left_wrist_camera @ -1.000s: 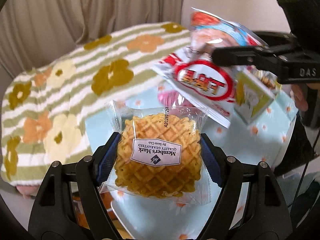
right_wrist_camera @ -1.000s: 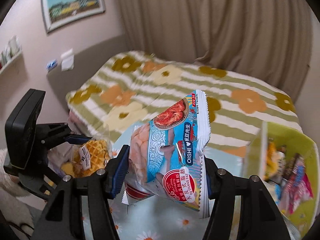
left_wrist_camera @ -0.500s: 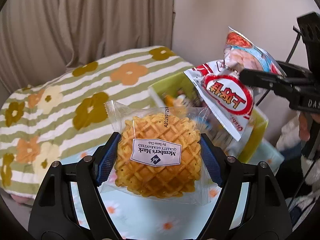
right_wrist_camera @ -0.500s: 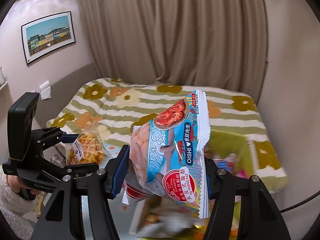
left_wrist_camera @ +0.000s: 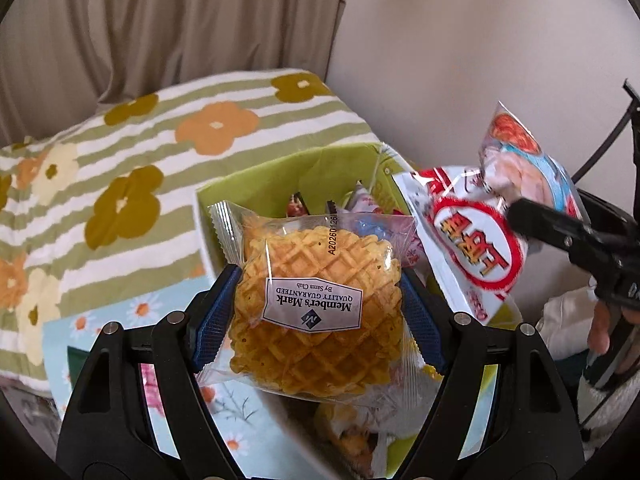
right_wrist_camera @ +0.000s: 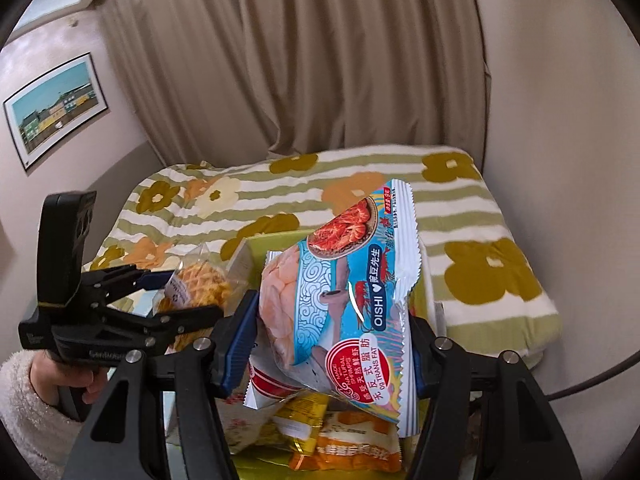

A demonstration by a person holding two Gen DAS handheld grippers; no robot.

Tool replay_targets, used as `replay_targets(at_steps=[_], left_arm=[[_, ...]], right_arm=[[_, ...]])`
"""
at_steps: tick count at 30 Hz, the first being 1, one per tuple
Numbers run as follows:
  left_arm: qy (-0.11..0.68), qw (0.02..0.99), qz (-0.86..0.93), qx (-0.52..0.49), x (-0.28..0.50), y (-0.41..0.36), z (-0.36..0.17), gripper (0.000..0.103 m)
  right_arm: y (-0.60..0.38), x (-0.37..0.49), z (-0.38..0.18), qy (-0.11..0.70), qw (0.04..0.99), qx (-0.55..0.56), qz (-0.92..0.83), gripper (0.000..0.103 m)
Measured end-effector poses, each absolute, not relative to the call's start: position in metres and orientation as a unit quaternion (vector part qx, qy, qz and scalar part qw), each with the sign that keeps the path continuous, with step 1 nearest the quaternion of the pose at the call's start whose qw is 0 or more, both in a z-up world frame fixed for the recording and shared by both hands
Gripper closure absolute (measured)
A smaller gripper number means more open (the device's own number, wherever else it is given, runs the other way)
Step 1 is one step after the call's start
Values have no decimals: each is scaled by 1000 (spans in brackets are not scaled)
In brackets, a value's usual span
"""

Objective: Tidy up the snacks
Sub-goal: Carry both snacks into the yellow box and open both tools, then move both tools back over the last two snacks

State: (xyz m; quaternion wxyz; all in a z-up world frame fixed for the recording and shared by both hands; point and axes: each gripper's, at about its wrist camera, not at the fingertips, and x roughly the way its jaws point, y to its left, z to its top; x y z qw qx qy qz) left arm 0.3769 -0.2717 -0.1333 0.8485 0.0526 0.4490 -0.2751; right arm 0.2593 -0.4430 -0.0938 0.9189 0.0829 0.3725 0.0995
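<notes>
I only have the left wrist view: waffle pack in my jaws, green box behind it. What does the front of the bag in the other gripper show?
Observer: In the right wrist view the shrimp cracker bag reads OISHI, blue with a shrimp picture, clamped between the jaws of the right gripper.
Operator: What lies under that bag?
Observer: An orange packet and a yellow packet lie directly below it in the green box.
Operator: Anything on the wall to my left?
Observer: A framed picture of colourful buildings hangs there, outside your view.
</notes>
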Motion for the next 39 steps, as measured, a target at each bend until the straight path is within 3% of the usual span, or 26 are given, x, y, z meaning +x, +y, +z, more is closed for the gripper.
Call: replay_targets(at_steps=[3, 5, 8, 25, 27, 29, 39], left_arm=[[457, 842, -280, 61, 389, -283, -141, 24], [464, 833, -295, 57, 393, -290, -144, 11], [467, 833, -290, 64, 398, -294, -145, 7], [474, 844, -245, 54, 380, -253, -146, 7], [472, 846, -241, 53, 377, -253, -143, 7], [471, 848, -237, 50, 371, -249, -141, 7], [469, 857, -209, 34, 336, -222, -135, 7]], right_arm=[[-450, 262, -102, 381, 916, 89, 88, 46], [-453, 265, -106, 386, 914, 95, 84, 46], [-459, 269, -113, 395, 910, 99, 79, 46], [-452, 266, -135, 443, 882, 121, 104, 43], [-448, 269, -138, 445, 880, 122, 116, 35], [-445, 268, -140, 434, 884, 124, 125, 2], [-432, 243, -126, 424, 896, 68, 116, 0]])
